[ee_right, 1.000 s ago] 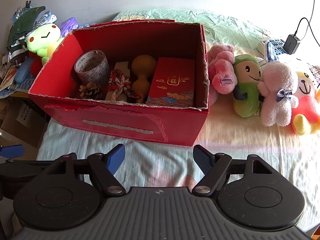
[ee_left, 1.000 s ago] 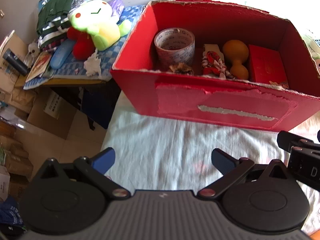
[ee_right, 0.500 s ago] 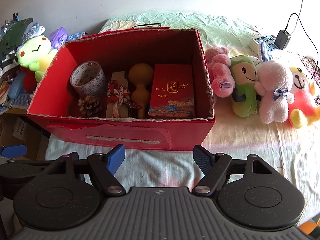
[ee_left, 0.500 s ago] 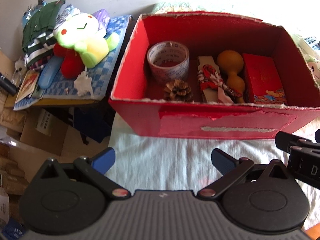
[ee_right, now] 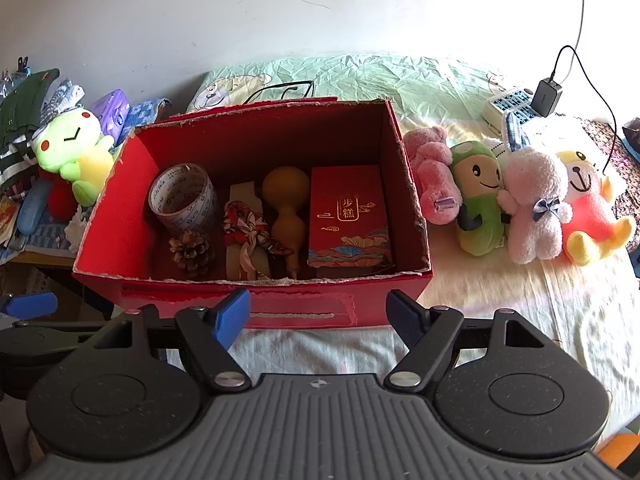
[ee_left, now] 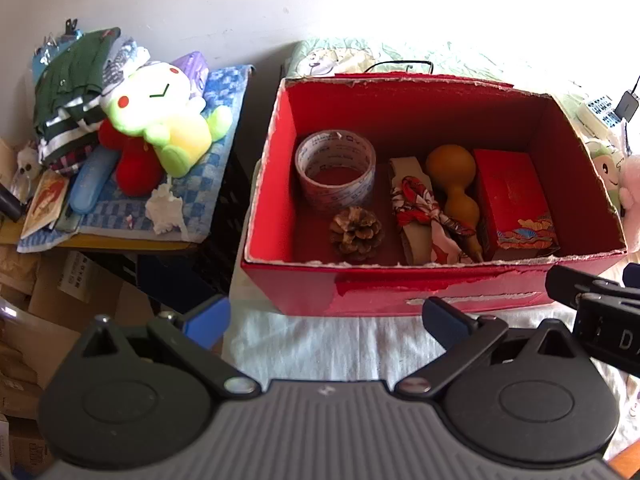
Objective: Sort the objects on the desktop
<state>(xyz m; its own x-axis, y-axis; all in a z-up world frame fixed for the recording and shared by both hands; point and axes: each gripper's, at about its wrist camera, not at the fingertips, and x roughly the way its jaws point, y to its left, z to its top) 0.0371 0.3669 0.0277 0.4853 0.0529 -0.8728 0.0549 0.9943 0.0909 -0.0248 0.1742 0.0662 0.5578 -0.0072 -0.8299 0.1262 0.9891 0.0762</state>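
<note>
An open red cardboard box (ee_left: 400, 292) (ee_right: 280, 312) stands on the cloth-covered table. Inside lie a tape roll (ee_left: 335, 168) (ee_right: 182, 200), a pine cone (ee_left: 355, 232) (ee_right: 190, 251), a card wrapped in patterned ribbon (ee_left: 420, 212) (ee_right: 245, 232), a yellow gourd (ee_left: 454, 184) (ee_right: 286, 212) and a red gift box (ee_left: 514, 200) (ee_right: 348, 216). My left gripper (ee_left: 326, 322) is open and empty in front of the box. My right gripper (ee_right: 320, 318) is open and empty at the box's front wall.
Four plush toys lie right of the box: pink (ee_right: 434, 184), green (ee_right: 478, 196), white (ee_right: 534, 208), yellow-red (ee_right: 588, 212). A green frog plush (ee_left: 160, 116) sits on a cluttered side stand at left. A charger and power strip (ee_right: 516, 104) lie at back right. Cardboard boxes (ee_left: 60, 300) sit below left.
Both grippers rose and drew back, so the views now look down into the box from higher up. Both stayed open and empty.
</note>
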